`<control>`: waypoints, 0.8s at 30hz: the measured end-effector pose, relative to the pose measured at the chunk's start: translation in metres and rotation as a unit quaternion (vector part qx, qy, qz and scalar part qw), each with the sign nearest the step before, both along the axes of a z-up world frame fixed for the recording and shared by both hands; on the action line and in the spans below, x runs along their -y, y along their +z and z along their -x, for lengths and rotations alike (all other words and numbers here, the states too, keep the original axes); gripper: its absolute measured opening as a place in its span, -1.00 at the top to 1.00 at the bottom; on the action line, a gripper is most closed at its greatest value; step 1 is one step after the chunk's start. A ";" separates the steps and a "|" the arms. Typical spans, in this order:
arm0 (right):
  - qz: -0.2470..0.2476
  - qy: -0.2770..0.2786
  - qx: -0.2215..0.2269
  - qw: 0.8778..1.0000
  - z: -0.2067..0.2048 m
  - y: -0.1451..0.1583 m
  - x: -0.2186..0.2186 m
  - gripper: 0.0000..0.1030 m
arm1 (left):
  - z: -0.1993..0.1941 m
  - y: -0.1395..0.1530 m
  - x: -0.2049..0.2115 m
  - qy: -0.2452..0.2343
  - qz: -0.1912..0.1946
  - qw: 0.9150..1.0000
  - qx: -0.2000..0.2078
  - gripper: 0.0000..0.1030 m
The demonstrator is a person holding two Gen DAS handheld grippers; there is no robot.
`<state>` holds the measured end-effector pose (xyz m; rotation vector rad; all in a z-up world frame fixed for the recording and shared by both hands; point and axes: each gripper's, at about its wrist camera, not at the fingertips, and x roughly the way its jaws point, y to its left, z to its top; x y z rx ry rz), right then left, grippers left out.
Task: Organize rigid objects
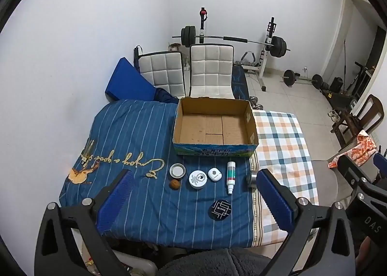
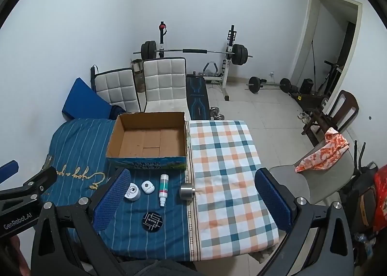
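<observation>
Hovering above the near edge of the bed (image 2: 225, 160), both grippers are held high and level, fingers pointing forward; nothing is gripped. The left gripper (image 1: 193, 201) and the right gripper (image 2: 193, 201) are each spread wide. Nearest lies the black disc (image 1: 219, 208). Beyond it a row is laid out, apparently for easy picking: walnut (image 1: 174, 184), tin lid (image 1: 177, 170), white jar (image 1: 198, 179), white case (image 1: 215, 174), spray bottle (image 1: 230, 177), steel cylinder (image 2: 187, 192). Farthest, toward the far edge, the cardboard box (image 1: 215, 150) is seen empty; sorting is judged not yet begun.
</observation>
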<state>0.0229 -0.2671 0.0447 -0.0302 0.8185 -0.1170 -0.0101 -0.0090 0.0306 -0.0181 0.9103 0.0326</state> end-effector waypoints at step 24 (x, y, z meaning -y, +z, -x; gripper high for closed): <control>-0.001 -0.001 0.011 1.000 0.009 0.007 0.004 -1.00 | 0.005 0.003 0.004 -0.001 -0.001 1.000 0.006 -1.00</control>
